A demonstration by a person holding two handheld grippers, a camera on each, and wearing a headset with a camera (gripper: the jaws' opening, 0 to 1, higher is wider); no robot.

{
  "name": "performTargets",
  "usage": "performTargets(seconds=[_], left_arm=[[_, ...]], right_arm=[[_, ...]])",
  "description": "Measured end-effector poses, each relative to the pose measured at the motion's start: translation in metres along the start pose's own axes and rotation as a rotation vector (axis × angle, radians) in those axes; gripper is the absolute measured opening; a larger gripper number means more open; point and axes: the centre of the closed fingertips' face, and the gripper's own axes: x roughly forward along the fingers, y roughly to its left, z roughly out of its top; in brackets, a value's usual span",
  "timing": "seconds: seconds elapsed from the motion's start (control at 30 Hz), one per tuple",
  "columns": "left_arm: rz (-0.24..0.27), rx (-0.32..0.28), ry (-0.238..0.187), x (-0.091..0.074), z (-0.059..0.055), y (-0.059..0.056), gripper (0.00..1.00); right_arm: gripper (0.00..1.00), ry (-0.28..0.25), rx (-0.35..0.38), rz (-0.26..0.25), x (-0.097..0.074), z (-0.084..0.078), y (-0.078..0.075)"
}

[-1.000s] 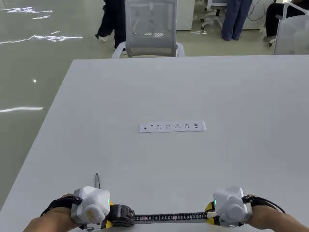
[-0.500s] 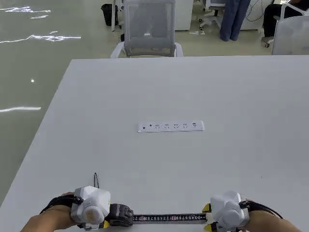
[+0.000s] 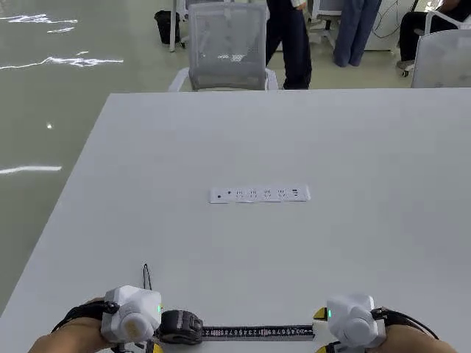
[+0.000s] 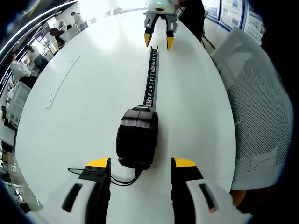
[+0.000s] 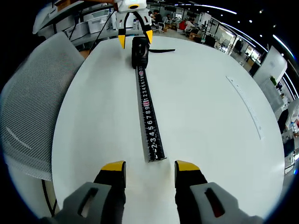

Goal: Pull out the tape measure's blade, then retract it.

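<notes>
At the near edge of the tabletop [image 3: 294, 132] the tape measure's case [image 3: 181, 326] lies loose between the spread jaws of our left hand-held gripper [image 4: 141, 162], and its blade [image 3: 257, 332] runs rightward, ending just ahead of our right hand-held gripper [image 5: 149, 166], likewise released.

Black tape measure [image 4: 137, 137], blade [image 5: 149, 122] extended flat

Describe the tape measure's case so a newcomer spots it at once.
On the white table, look at the near edge, where a black numbered blade lies flat. The case is the chunky black block at its left end, unlike the flat white power strip mid-table.
</notes>
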Motion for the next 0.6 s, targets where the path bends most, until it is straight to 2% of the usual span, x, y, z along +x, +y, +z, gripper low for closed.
performTargets(seconds=[0.1,0.27,0.4,0.6], left_arm=[[0.024,-0.020,0.001,-0.002,-0.004,-0.001,0.52],[0.050,-0.065,-0.032,-0.011,-0.001,-0.005,0.59],[0.077,-0.114,-0.053,-0.014,0.000,-0.006,0.61],[0.117,-0.190,-0.096,-0.016,0.004,-0.011,0.66]], right_arm=[[0.45,-0.004,0.034,-0.014,-0.005,-0.001,0.001],[0.51,-0.016,0.092,-0.037,-0.014,-0.003,0.004],[0.58,-0.034,0.151,-0.062,-0.020,-0.003,0.005],[0.66,-0.059,0.220,-0.085,-0.027,-0.003,0.016]])
